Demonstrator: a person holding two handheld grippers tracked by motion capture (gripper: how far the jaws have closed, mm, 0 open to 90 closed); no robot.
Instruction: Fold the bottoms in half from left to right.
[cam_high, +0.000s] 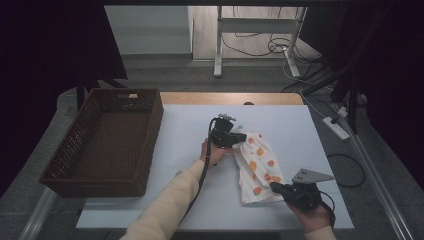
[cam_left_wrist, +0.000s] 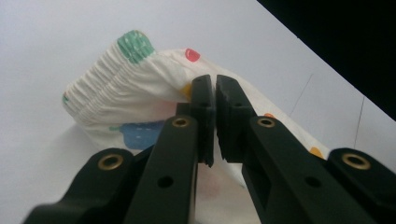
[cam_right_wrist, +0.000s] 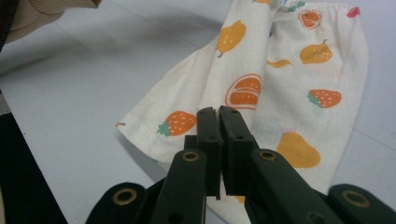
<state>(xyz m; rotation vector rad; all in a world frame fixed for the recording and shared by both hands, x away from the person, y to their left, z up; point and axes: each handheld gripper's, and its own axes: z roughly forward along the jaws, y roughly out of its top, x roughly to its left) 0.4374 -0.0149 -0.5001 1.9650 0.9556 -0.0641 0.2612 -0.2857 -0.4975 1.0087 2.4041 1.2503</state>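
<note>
White table top (cam_high: 190, 125), wicker basket (cam_high: 102, 142), grey floor (cam_high: 165, 75)

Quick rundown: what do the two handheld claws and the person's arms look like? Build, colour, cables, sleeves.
Both are black plastic. The left claw has a small metal fitting on top and a black cable trailing back along the cream ribbed sleeve. The right claw carries a grey three-cornered plate and its own black cable. In the gripper views, each has two blocky black jaws on arms with brass-ringed pivots.
</note>
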